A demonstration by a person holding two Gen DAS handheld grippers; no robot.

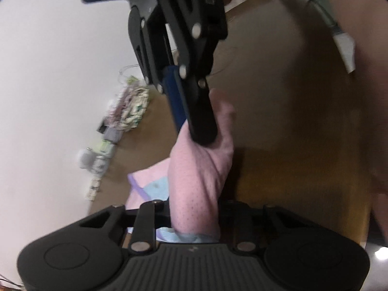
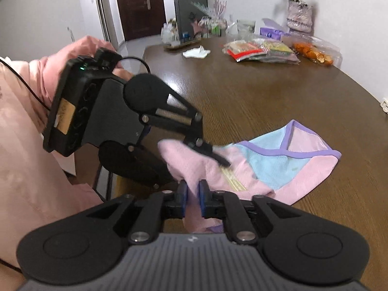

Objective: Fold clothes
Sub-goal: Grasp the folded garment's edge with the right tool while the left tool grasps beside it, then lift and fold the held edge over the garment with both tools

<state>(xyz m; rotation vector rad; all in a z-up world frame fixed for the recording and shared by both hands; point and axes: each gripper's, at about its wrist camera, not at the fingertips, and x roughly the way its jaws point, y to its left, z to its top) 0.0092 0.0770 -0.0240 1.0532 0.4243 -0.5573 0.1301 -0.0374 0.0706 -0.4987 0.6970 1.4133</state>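
The pink garment (image 2: pixel 262 167) lies near the front edge of the brown wooden table (image 2: pixel 254 97), with one end pulled up off the wood; the right tool (image 2: pixel 192 192) has that raised cloth between its blue pads, and the pads look closed on it; the left tool (image 2: pixel 218 156) reaches in from the left side and its thin black tips pinch the same bunched cloth just above; in the left wrist view the cloth runs up through the left tool (image 1: pixel 194 218) to the right tool (image 1: pixel 201 133), which bites its top. The cloth could slip out if either grip is weak, since it is soft and thin; both tools hold the same small bunch, so a pull apart may twist it and spoil the fold. The garment is soft and fuzzy, pink with a light blue patch and a purple trim; the table is smooth, dark and rounded; shiny snack bags (image 2: pixel 262 51) sit far off by the back edge.
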